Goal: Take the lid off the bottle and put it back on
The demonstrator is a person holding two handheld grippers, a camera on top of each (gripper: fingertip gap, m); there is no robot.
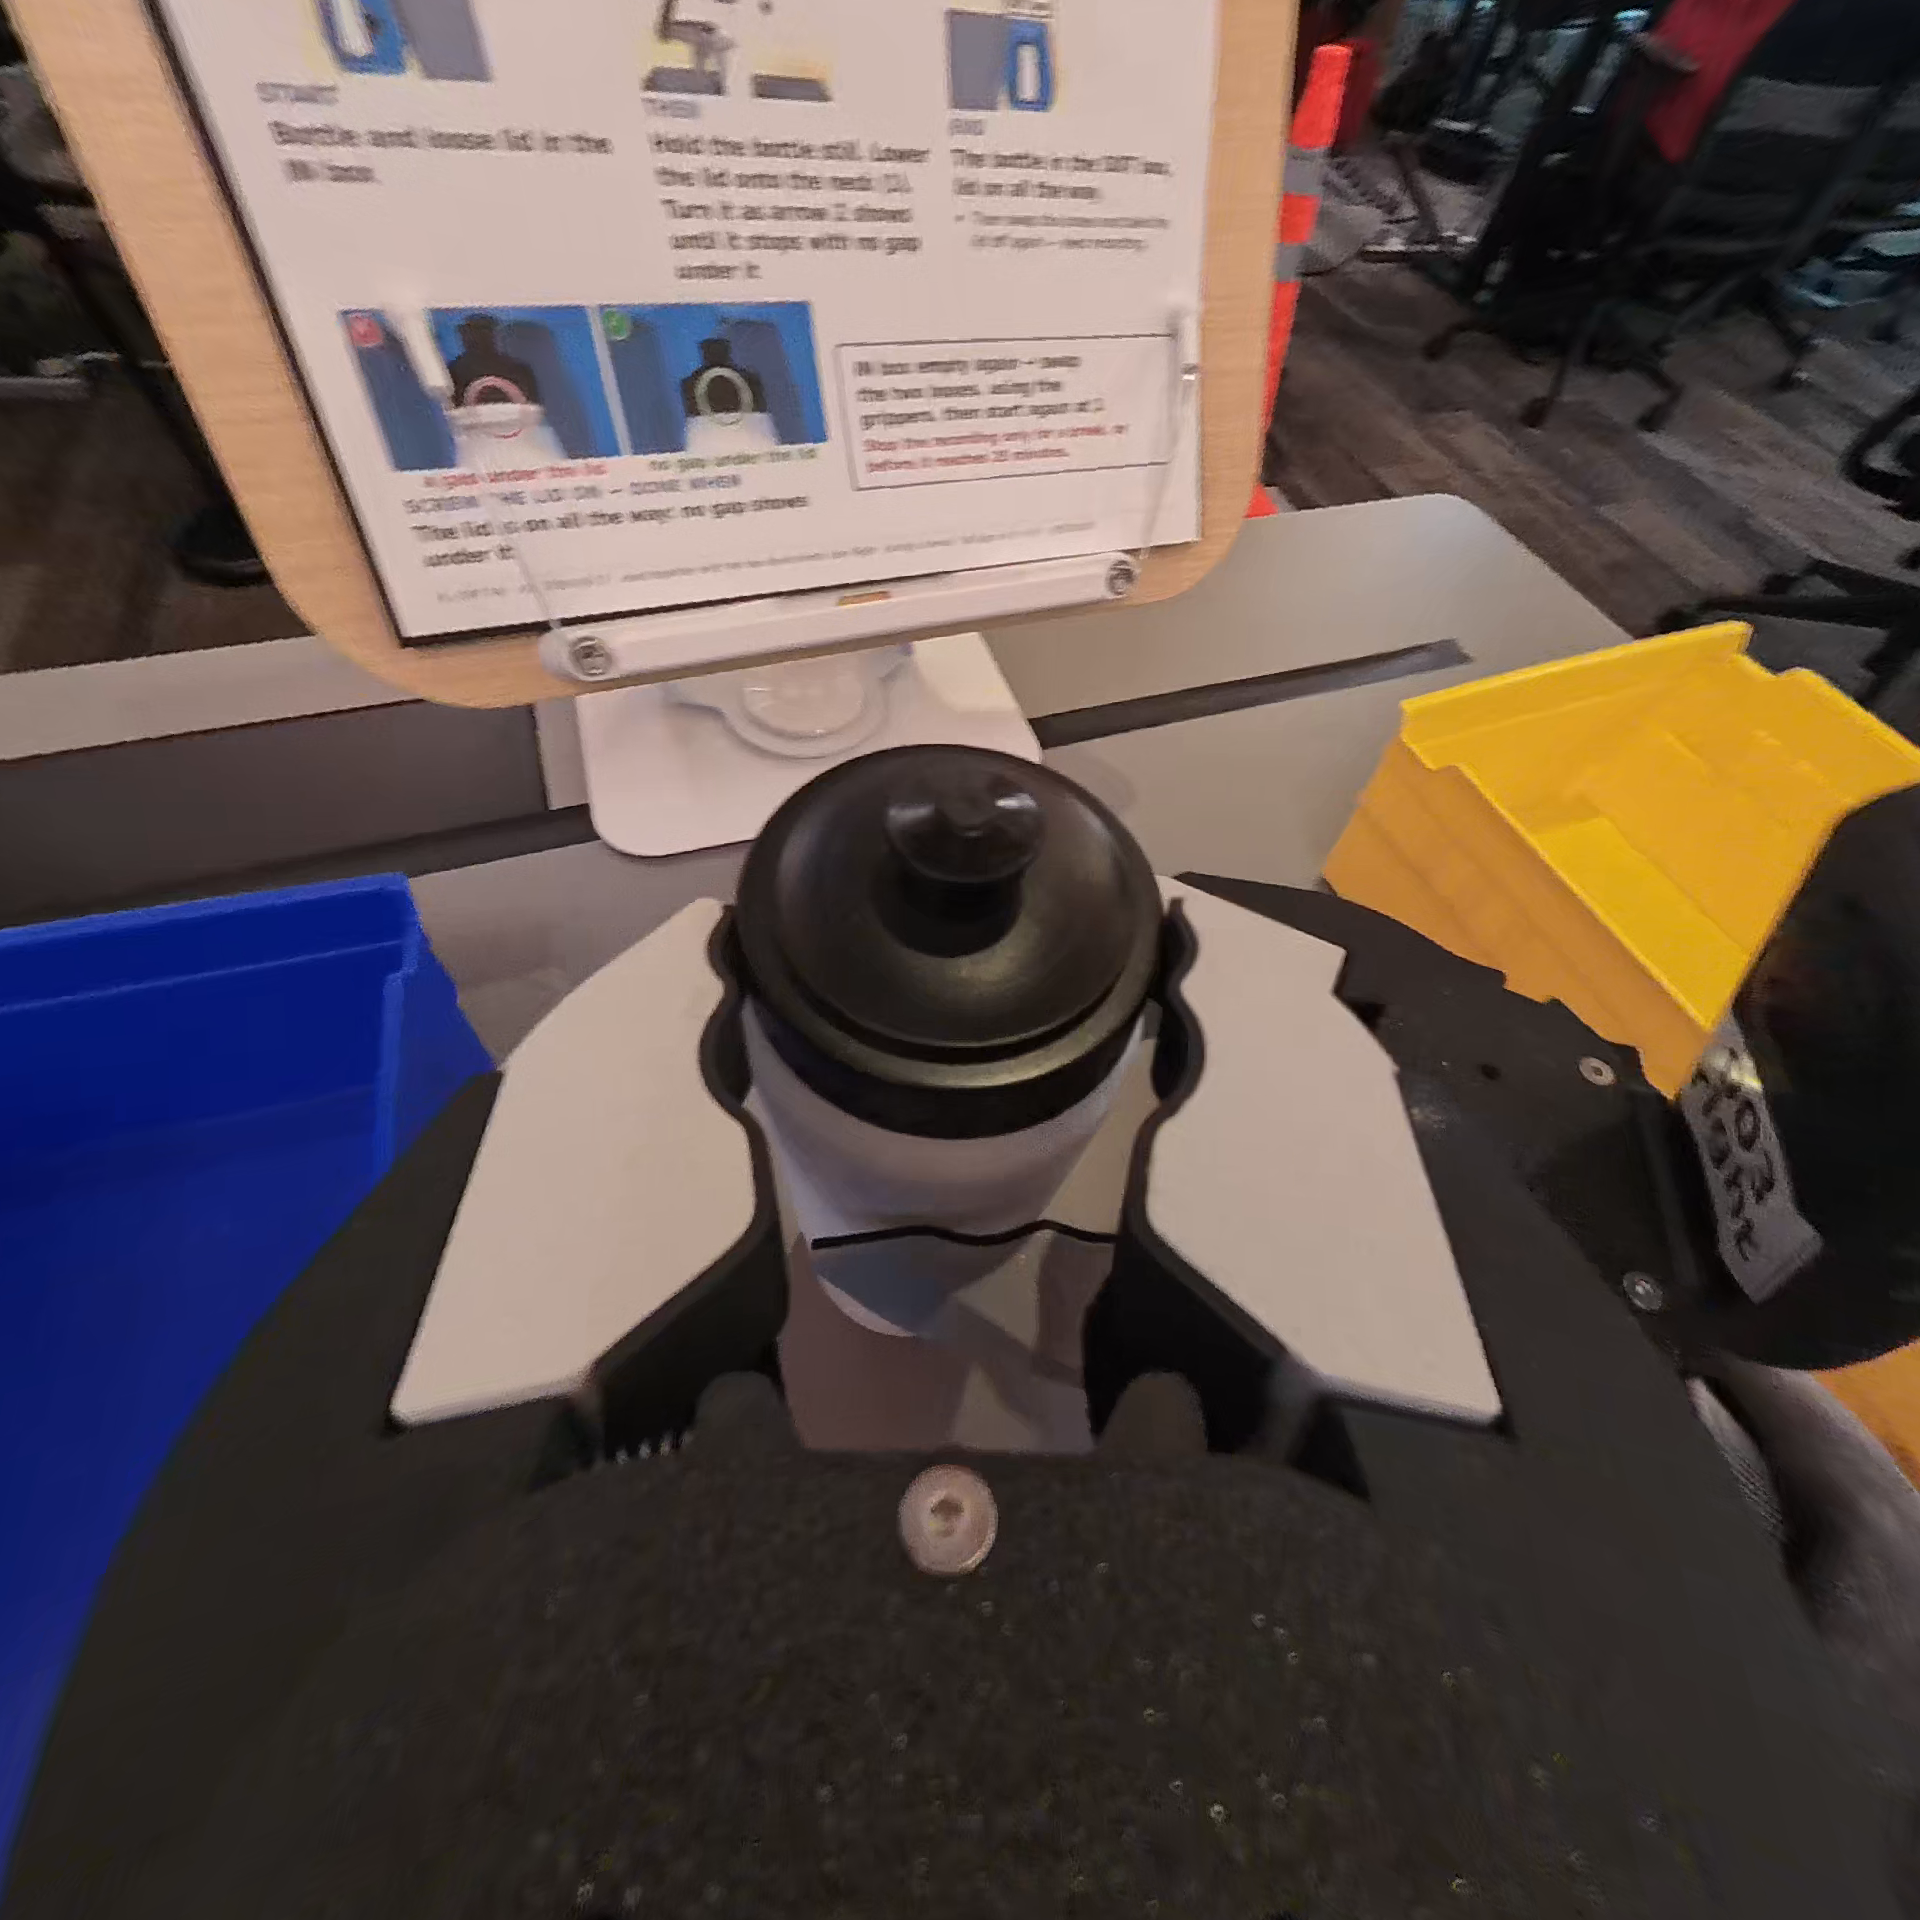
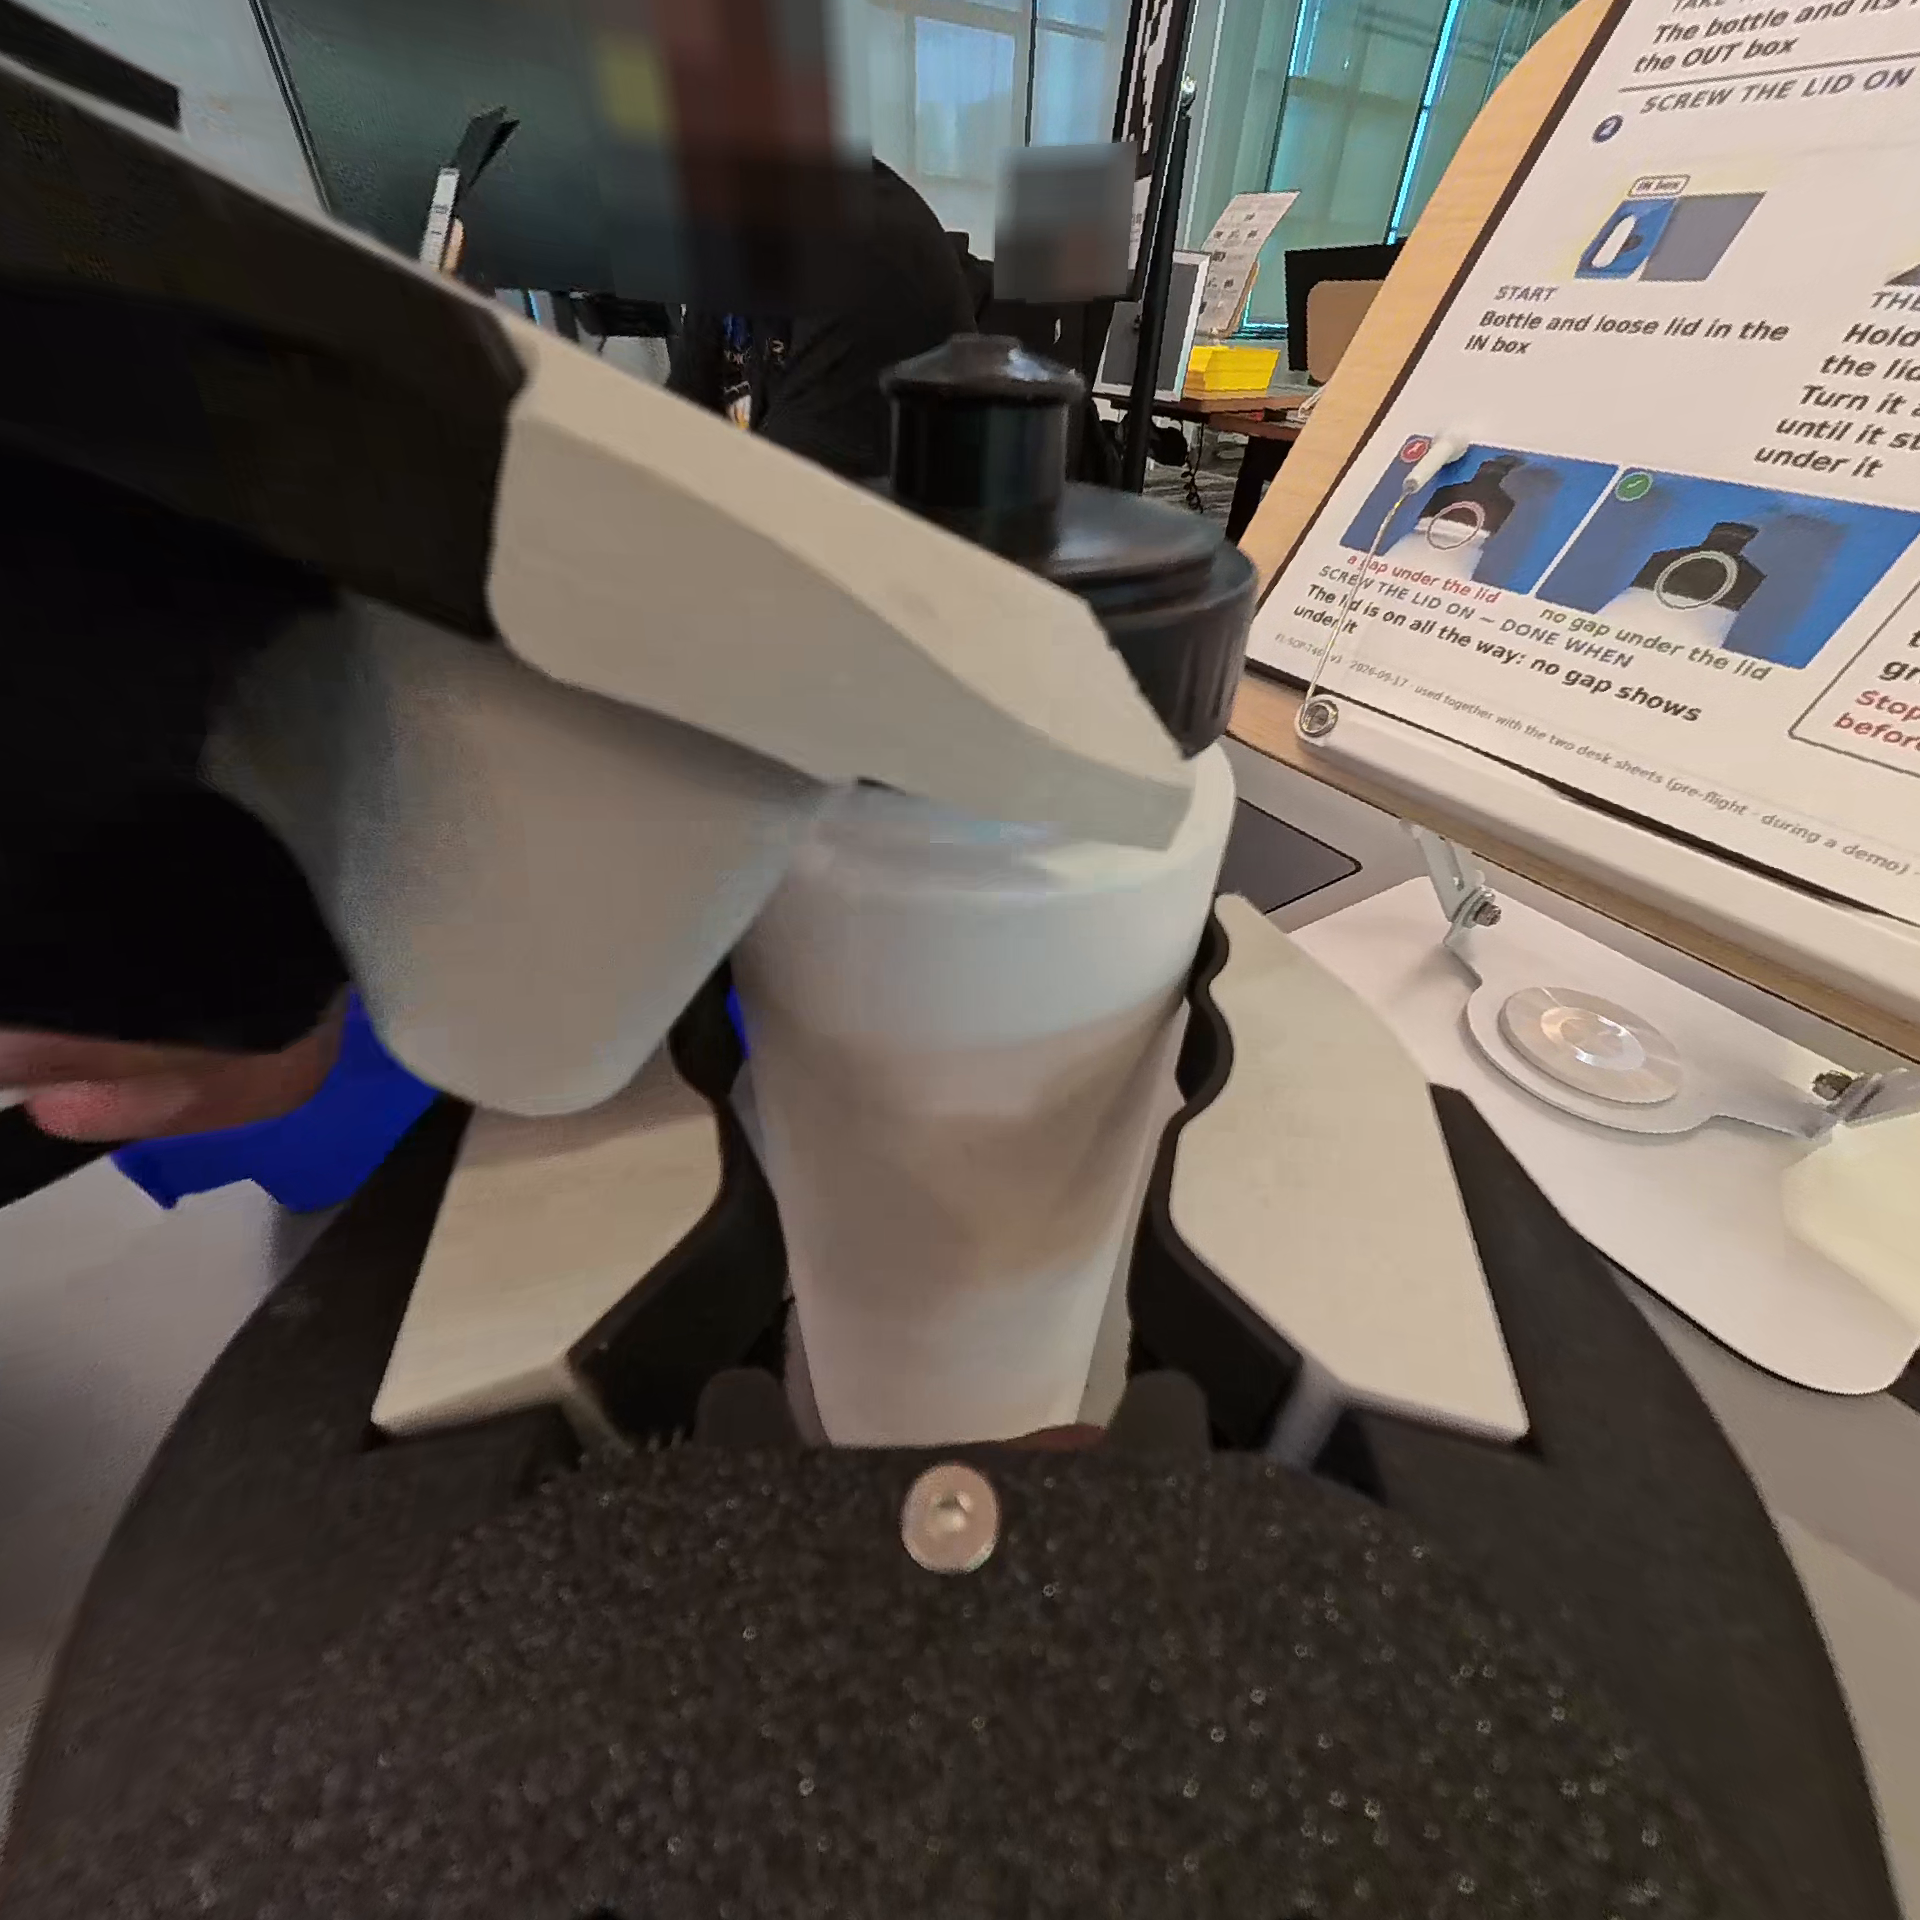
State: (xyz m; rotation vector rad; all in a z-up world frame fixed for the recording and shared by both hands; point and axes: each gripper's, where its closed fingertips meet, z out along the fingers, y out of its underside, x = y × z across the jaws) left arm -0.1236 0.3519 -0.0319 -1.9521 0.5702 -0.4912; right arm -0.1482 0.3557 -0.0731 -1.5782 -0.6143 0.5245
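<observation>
A: Starting at the left of the left wrist view, what's there?

B: A blue bin [image 1: 197,1122] sits on the table [image 1: 1299,582] at the left edge. Then comes the left tool [image 1: 940,997], its two pale fingers [image 1: 613,1122] pinching the black lid [image 1: 945,925] from either side. The lid sits on top of the white bottle [image 1: 925,1164], which stands upright between the fingers.

A: And behind it?

B: An instruction sheet on a wooden board [image 1: 717,312] stands on a white stand just past the bottle. To the right is a yellow bin [image 1: 1621,821], and at the far right edge part of the other tool shows, dark and blurred.

A: What about the right wrist view?

B: At the left, the left tool [image 2: 1174,758] reaches in from above, one pale finger [image 2: 790,623] lying across the bottle's shoulder against the lid [image 2: 1164,582]. Below it a bit of the blue bin [image 2: 301,1143] shows. In the middle the right tool [image 2: 961,997] is closed on the body of the bottle [image 2: 966,1091], a finger pressed to each side. The lid appears seated on the neck; whether a gap remains I cannot tell. At the right stands the board [image 2: 1340,436] with its sheet.
</observation>
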